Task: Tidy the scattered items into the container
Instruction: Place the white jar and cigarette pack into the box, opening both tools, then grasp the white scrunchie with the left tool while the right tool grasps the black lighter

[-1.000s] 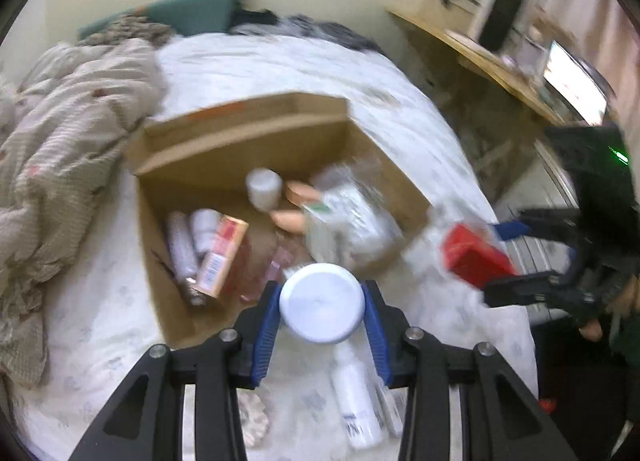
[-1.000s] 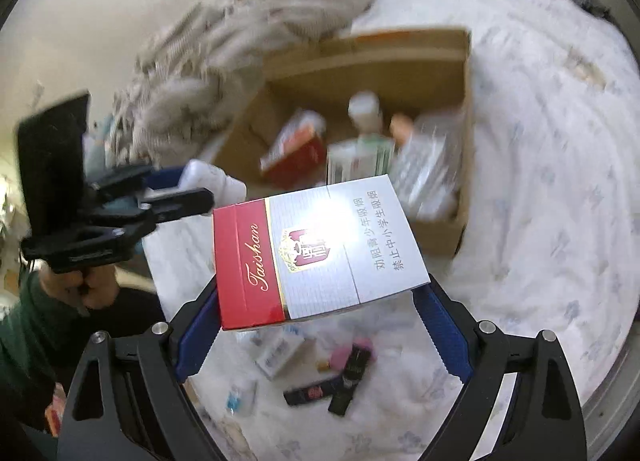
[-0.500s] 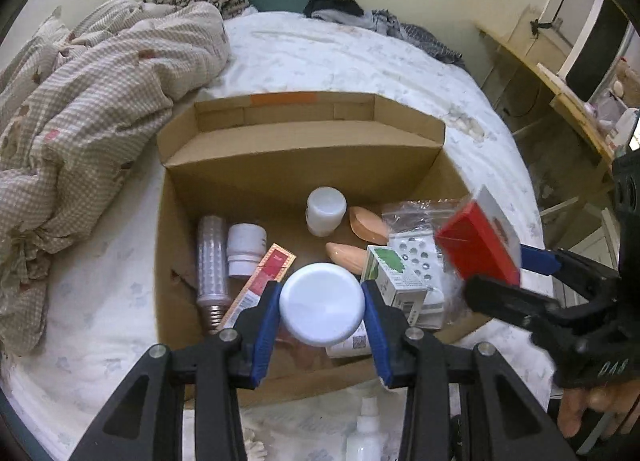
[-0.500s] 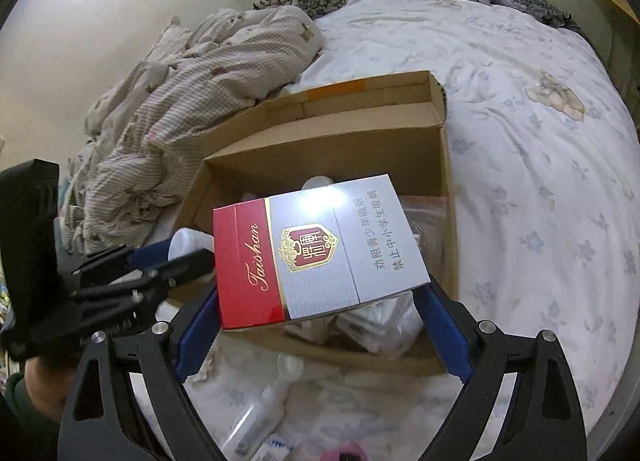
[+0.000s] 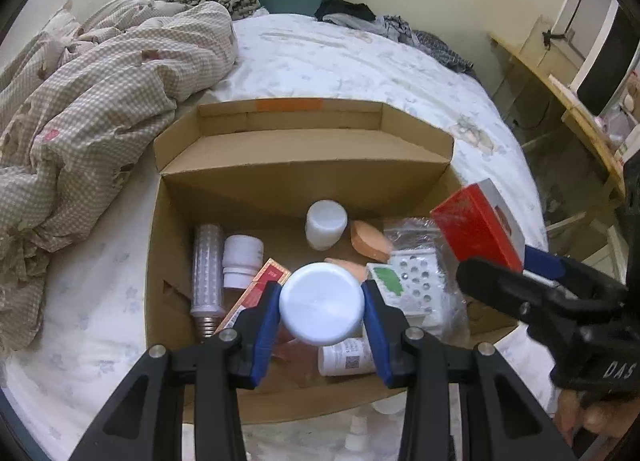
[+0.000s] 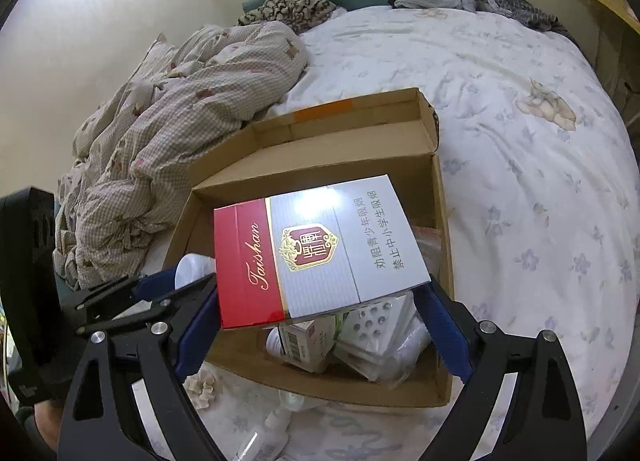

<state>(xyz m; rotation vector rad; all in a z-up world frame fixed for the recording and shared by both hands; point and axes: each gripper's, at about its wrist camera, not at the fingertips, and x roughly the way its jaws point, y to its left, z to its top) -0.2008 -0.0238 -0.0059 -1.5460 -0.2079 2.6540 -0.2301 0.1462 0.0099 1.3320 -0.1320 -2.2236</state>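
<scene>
Left gripper [image 5: 322, 309] fingers pinch a white round jar [image 5: 322, 309] over the cardboard box [image 5: 304, 165]; right gripper [image 6: 320, 297] fingers clamp a Taishan cigarette carton [image 6: 316, 249] above it too.

The right hand-held gripper [image 6: 320, 297] clamps a red-and-white cigarette carton [image 6: 312, 249] above the open cardboard box [image 6: 436, 189] on the bed [image 6: 520, 181].

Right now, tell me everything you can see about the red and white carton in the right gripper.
The carton is a flat rectangular cardboard box, glossy, with a red band reading "Taishan" in gold script, a red-and-gold crest, and Chinese text on the white part. It looks closed and undamaged. The right gripper clamps it between blue-padded fingers, broad face to the camera, tilted, above the open cardboard box on the bed.
</scene>
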